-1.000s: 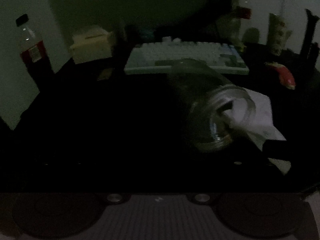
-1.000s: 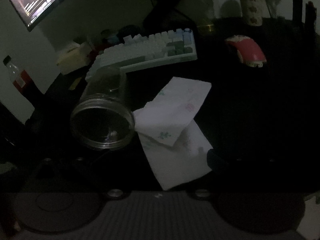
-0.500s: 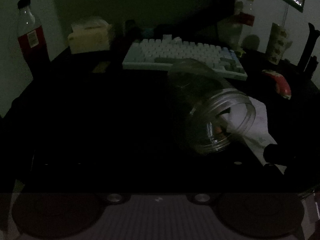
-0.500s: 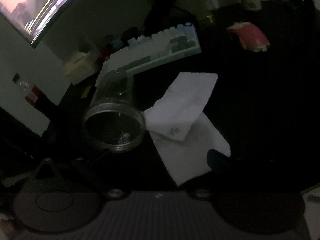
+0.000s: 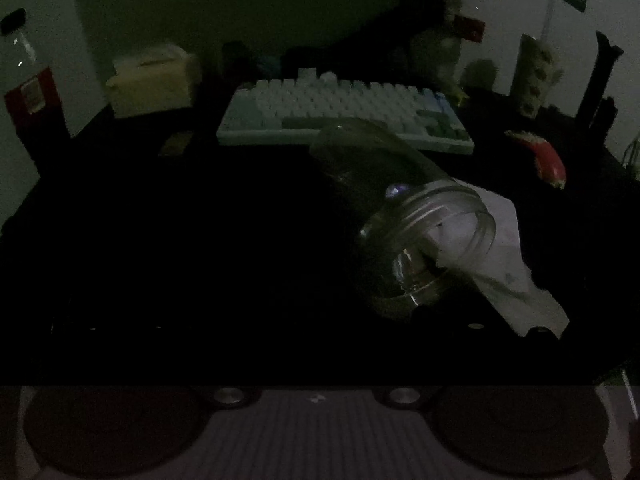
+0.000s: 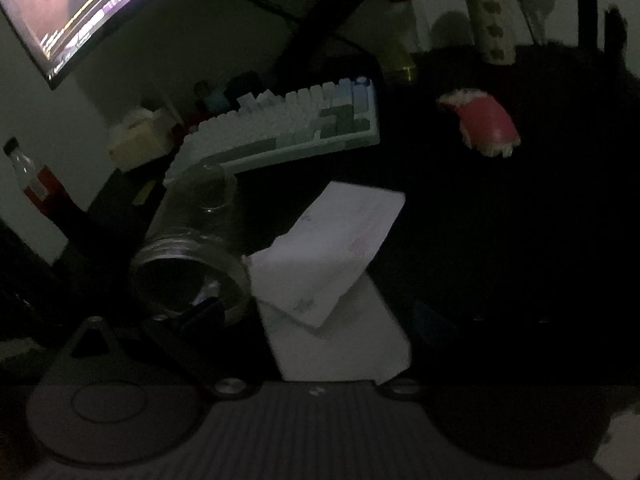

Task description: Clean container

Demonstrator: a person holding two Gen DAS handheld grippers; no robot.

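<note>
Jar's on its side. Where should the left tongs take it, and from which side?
Probably the jar body just behind its threaded neck, tongs astride the round wall from above. It lies on the dark desk, mouth toward the tissue, so the open rim stays free for wiping.

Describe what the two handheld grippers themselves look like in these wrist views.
Both views are very dim. Each gripper shows a grey ribbed plate along the bottom edge, flanked by two dark round discs, with two small silver screws above and a tiny white mark at centre. The fingers are black and nearly lost against the dark desk. No cables, sleeves or hands can be made out.
</note>
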